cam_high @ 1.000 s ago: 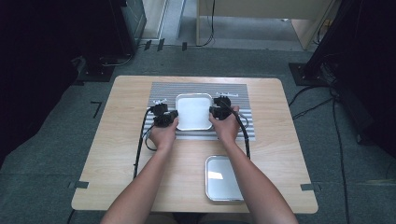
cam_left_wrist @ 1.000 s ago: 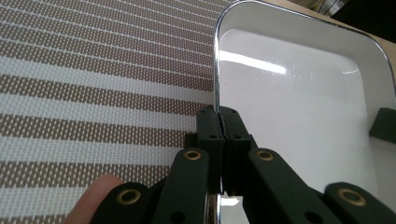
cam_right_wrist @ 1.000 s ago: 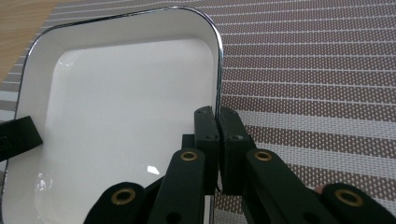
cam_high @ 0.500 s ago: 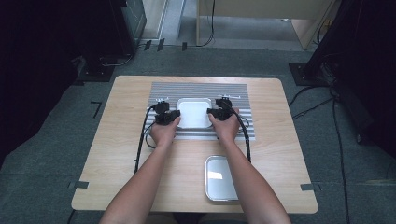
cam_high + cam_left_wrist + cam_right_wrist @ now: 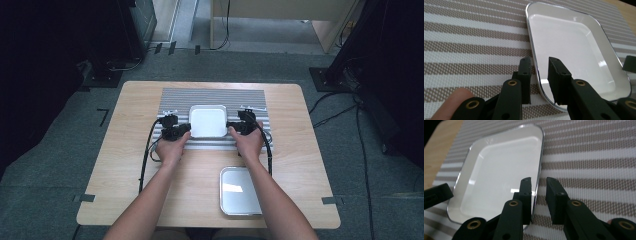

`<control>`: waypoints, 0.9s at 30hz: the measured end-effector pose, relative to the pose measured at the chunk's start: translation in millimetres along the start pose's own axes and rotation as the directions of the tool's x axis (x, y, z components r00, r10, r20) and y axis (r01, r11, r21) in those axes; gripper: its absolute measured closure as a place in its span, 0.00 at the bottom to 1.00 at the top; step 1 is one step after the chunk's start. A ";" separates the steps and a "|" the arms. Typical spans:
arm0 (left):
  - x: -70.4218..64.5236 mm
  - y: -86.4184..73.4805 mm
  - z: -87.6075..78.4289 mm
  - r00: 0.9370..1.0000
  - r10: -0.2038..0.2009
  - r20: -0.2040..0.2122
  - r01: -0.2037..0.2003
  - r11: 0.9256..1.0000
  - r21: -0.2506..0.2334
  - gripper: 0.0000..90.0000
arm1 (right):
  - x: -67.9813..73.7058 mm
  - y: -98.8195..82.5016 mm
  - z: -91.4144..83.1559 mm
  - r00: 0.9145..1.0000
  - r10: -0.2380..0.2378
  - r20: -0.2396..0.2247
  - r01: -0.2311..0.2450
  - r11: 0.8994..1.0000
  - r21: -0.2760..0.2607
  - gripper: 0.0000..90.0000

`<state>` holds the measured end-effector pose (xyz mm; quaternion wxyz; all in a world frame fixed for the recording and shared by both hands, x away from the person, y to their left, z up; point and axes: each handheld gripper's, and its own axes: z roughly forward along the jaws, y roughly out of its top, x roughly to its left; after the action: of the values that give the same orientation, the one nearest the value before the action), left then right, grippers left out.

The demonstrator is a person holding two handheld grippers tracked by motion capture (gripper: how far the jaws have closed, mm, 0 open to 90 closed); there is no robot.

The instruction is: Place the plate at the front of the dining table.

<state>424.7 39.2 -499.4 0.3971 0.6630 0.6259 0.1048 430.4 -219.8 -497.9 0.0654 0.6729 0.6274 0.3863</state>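
Your white tray [image 5: 207, 121] sits on the striped mat [image 5: 215, 96], about in the middle of it, flat on the weave. Your left gripper [image 5: 181, 131] is at the tray's left edge and your right gripper [image 5: 235, 127] at its right edge, one hand on each side.

In the left gripper view, the tray's rim [image 5: 537, 72] runs between the two black jaws, which stand a little apart with a clear gap on both sides of the rim. These jaws have just been opening, and they do not pinch the rim.

In the right gripper view, the rim [image 5: 537, 185] also lies between the jaws. They stand slightly apart and have just been closing, yet a gap shows and nothing is gripped.

Nearer to you than the tray, a second metal tray [image 5: 240, 190] lies on the bare wooden table [image 5: 130, 150], well apart from the mat.
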 end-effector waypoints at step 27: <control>0.4 22.7 32.1 0.999 -0.047 -0.022 0.048 0.998 0.044 0.93 | 11.4 8.4 20.6 0.996 0.019 0.093 -0.016 0.999 -0.028 0.96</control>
<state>462.1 29.1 -505.9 0.3781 0.6553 0.6479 0.0884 448.5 -203.1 -502.4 0.1002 0.6947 0.6126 0.3635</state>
